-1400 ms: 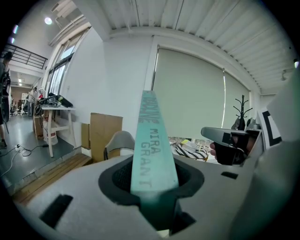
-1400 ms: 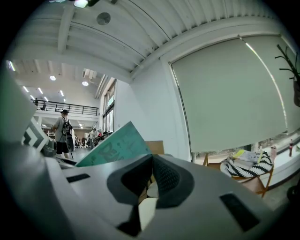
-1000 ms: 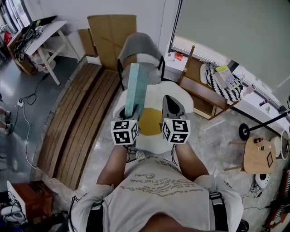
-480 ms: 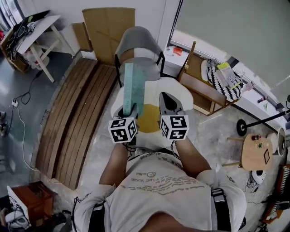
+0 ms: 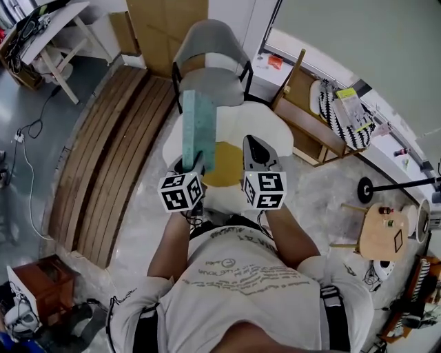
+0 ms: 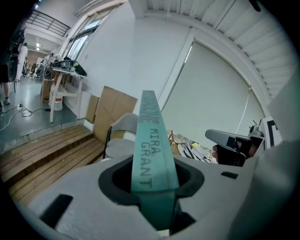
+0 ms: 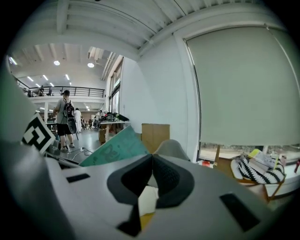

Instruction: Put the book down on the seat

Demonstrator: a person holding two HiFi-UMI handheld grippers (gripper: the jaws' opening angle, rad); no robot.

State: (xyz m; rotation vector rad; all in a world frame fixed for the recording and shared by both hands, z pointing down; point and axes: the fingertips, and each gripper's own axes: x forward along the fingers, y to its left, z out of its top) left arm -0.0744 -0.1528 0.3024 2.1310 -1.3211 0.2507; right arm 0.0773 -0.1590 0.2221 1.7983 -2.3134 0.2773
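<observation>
Two grippers are reaching out side by side over a white seat point(image 5: 265, 131) with a yellow patch point(image 5: 226, 176) in its middle. The left gripper point(image 5: 193, 165) is clamping a teal book point(image 5: 198, 127) by its near end, and in the left gripper view the jaws are pressing on both sides of the book point(image 6: 150, 140) while its spine, with printed lettering, is facing up. The book is standing on edge and pointing away from the person, hanging over the left part of the seat in the head view. Whether its lower edge is touching the seat cannot be told.

The right gripper point(image 5: 253, 148) is hovering just beside it, over the seat's middle, and is carrying nothing. In the right gripper view its jaws are meeting at the tips point(image 7: 153, 159), with only the seat showing through the gap below them, and the book's cover point(image 7: 115, 147) is showing off to the left.

Beyond the seat a gray chair point(image 5: 207, 52) is standing against the wall, with a sheet of cardboard point(image 5: 165, 21) leaning to its left. Wooden planks point(image 5: 110, 152) are lying on the floor on the left, and a small round wooden table point(image 5: 382, 231) is standing well apart on the right.
</observation>
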